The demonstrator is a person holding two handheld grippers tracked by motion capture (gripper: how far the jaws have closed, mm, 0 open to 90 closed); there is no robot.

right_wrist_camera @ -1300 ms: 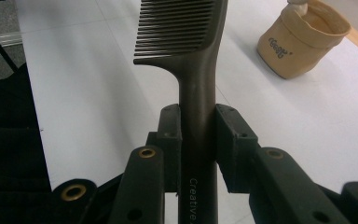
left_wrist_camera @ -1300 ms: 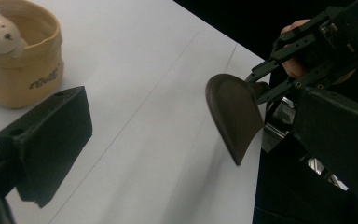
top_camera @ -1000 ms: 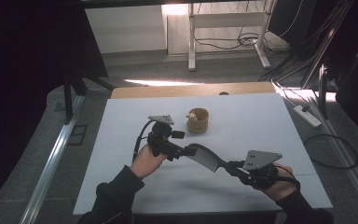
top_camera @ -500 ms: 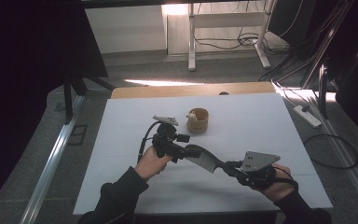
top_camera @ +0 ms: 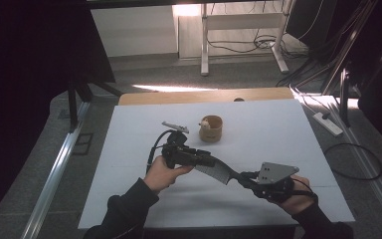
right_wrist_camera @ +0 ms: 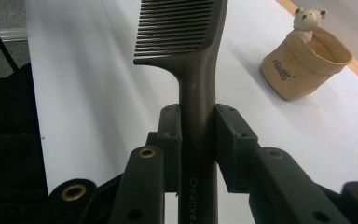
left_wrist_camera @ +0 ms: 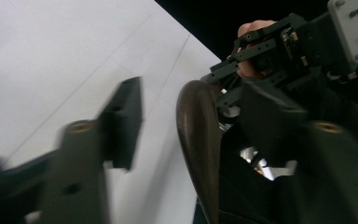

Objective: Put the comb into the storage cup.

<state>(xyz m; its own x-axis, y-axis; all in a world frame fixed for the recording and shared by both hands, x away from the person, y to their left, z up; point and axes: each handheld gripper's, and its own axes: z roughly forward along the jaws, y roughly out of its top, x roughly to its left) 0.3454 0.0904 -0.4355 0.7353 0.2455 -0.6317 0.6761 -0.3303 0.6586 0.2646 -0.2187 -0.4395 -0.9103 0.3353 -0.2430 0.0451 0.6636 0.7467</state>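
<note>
Currently, a dark brown plastic comb [right_wrist_camera: 186, 56] is clamped by its handle between both pads of the right gripper [right_wrist_camera: 198, 140], above the white table [top_camera: 278, 129]. The left gripper [left_wrist_camera: 177, 126] has just been closing around the comb's toothed end; contact on both pads cannot be confirmed. Risk: a one-sided squeeze could twist the comb loose. A tan bear-topped cup [top_camera: 211, 128] stands well apart.

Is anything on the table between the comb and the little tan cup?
Nothing visible. The comb, clamped by its handle in the right hand-held gripper, points over bare white table. The cup stands off to one side with open surface between. The left hand-held gripper has just been closing at the comb's toothed end.
</note>
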